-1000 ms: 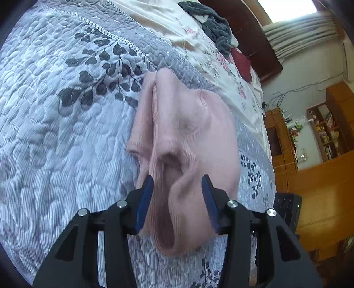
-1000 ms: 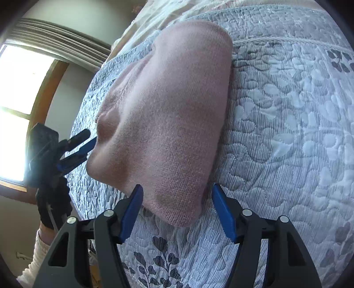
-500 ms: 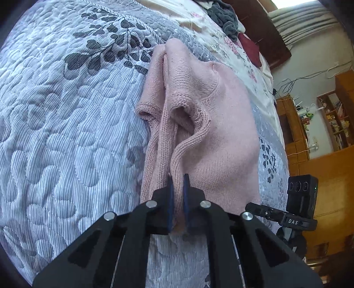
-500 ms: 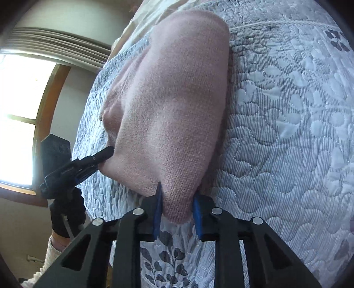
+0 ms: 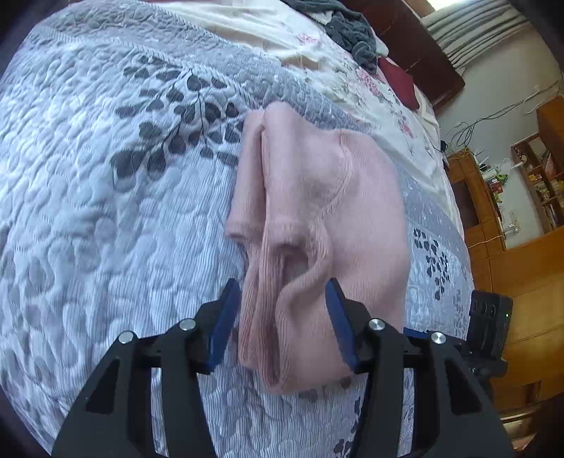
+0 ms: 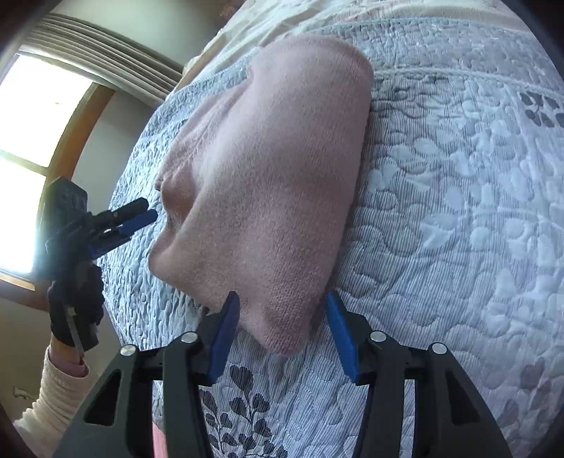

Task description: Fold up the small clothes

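A folded pink knitted garment (image 5: 335, 197) lies on the grey-white quilted bedspread (image 5: 105, 176). My left gripper (image 5: 282, 292) is open, its blue pads standing either side of the garment's ribbed, bunched near end. In the right wrist view the smooth side of the garment (image 6: 275, 176) fills the middle, and my right gripper (image 6: 282, 303) is open around its near corner. The left gripper (image 6: 137, 218) also shows there at the garment's left edge, held by a dark-gloved hand (image 6: 74, 303). The right gripper's body (image 5: 490, 317) peeks in at the right of the left wrist view.
Grey clothes (image 5: 352, 28) and a dark red pillow (image 5: 398, 81) lie at the bed's far end by a wooden headboard (image 5: 416, 38). Wooden shelves (image 5: 528, 176) stand beyond the bed's right side. A bright window (image 6: 35, 141) is on the left.
Half a second ago both grippers were shut on the garment's near edges; both have now opened and let go. The garment lies back on the quilt.
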The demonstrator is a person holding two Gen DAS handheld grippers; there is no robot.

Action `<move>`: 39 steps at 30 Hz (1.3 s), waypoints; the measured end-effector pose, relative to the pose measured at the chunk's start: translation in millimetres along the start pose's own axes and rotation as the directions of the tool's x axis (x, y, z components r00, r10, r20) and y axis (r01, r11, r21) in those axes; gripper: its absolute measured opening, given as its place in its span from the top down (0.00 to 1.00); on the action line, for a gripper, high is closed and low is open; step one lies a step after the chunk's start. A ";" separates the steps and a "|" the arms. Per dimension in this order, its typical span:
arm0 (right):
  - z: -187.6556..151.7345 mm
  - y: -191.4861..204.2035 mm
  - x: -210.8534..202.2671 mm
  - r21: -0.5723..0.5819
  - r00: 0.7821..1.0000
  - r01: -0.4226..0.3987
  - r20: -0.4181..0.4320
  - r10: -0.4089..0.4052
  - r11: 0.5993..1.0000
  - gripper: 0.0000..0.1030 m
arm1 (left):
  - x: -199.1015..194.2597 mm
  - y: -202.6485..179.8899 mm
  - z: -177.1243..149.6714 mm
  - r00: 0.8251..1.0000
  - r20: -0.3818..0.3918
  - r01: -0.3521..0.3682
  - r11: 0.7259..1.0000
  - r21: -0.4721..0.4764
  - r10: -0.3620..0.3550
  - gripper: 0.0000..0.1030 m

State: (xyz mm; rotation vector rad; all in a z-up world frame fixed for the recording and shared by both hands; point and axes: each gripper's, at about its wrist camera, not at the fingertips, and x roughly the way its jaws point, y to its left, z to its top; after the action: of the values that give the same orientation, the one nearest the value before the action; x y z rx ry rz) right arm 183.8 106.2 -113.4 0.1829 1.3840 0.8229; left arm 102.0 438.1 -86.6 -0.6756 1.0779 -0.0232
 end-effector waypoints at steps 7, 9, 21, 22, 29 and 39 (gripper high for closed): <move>0.6 -5.9 -1.0 -0.008 0.999 0.039 0.012 -0.039 0.999 0.49 | 33.2 -5.2 67.9 0.998 0.016 -0.052 0.998 -0.043 0.052 0.53; 1.4 -5.6 2.4 -0.008 0.999 0.048 0.006 -0.048 0.999 0.49 | 43.1 -4.5 77.1 0.999 0.012 -0.036 0.998 -0.058 0.036 0.58; 4.1 -1.2 14.0 -0.019 0.999 0.051 0.005 -0.051 0.999 0.49 | 41.9 16.2 68.0 0.999 0.043 0.001 0.996 -0.093 0.003 0.92; 4.1 1.2 14.4 -0.021 0.999 0.052 0.005 -0.052 0.998 0.49 | 43.6 17.6 67.6 0.999 0.035 0.022 0.995 -0.098 -0.018 0.91; 17.0 3.0 1.5 -0.013 0.999 0.023 0.043 -0.022 1.000 0.42 | 25.3 7.3 60.9 0.998 0.009 0.060 0.997 -0.046 -0.060 0.32; 70.0 -35.1 10.9 0.143 0.983 -0.167 0.097 0.154 0.976 0.23 | 66.9 24.3 49.1 0.986 -0.106 0.126 0.990 -0.058 -0.131 0.26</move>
State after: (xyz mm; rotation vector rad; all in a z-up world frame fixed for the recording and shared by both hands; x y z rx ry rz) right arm 261.6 111.7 -126.5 0.4474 1.3629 0.8342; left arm 167.8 459.5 -138.4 -0.7965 1.1418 -0.1460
